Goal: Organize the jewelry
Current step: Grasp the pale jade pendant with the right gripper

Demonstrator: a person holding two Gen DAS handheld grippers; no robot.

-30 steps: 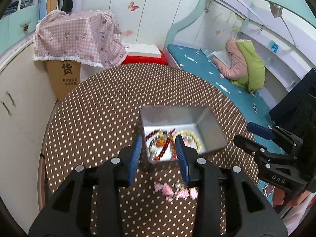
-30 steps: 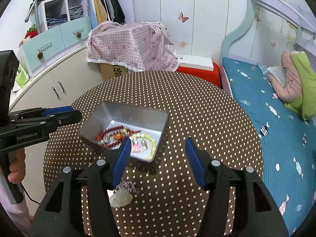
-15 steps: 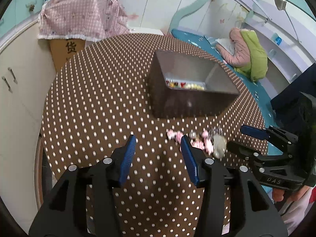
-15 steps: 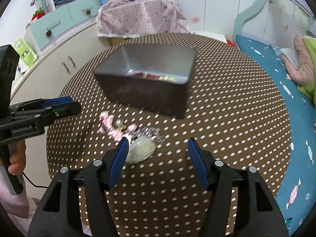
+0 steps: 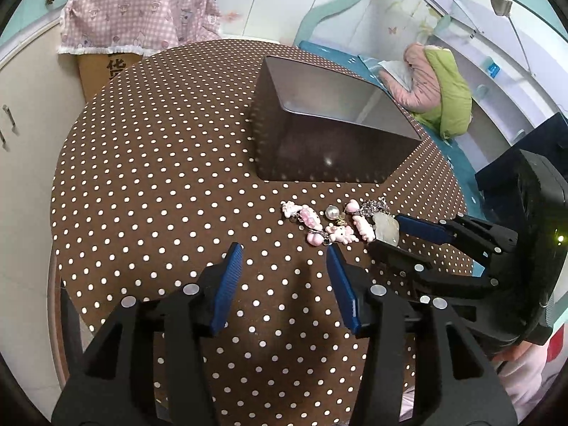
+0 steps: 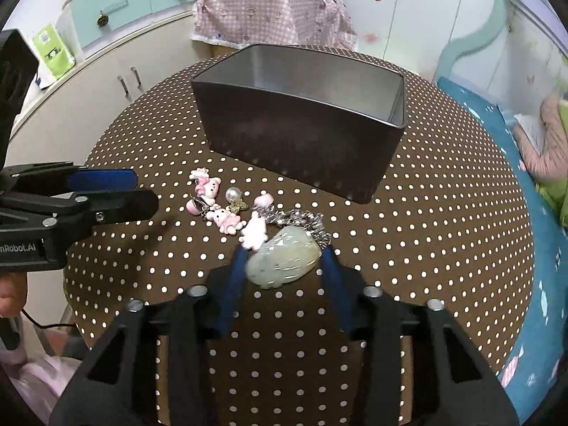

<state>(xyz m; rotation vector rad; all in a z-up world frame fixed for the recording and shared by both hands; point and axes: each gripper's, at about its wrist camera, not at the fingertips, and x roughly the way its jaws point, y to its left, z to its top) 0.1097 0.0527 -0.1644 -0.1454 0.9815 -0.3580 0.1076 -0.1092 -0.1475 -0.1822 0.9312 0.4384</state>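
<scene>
Round table (image 5: 149, 163), covered in a brown cloth with white polka dots, is bearing all the items below.

Metal tin (image 6: 301, 131): rectangular, open-topped, grey, is standing upright toward the far side of the table. Its contents are hidden behind the near wall in both views.

Pink charm bracelet (image 6: 220, 206): small pink and white cartoon figures, a clear round bead and a gold-coloured bit, is lying loose on the cloth just in front of the tin, apart from it.

Pale green stone pendant (image 6: 282, 261): a smooth, translucent carved piece on a silver chain (image 6: 301, 218), is lying on the cloth beside the bracelet, the chain bunching between pendant and tin.

Right gripper (image 6: 284, 269): black body with blue pads, is pointing steeply down at the table. Its jaws are closing with the pendant sitting between them; the left pad is looking close against the stone's edge, while a sliver of gap is showing at the right pad, so the pads are not yet pressing on both sides.

Left gripper (image 5: 284, 266): same build, is hovering over bare cloth just short of the bracelet. Its jaws are standing apart with only polka-dot cloth between them.

Background: a pink checked cover (image 5: 135, 10) is draping a cardboard box beyond the table; a teal bed (image 6: 532, 213) is running along the right side.
</scene>
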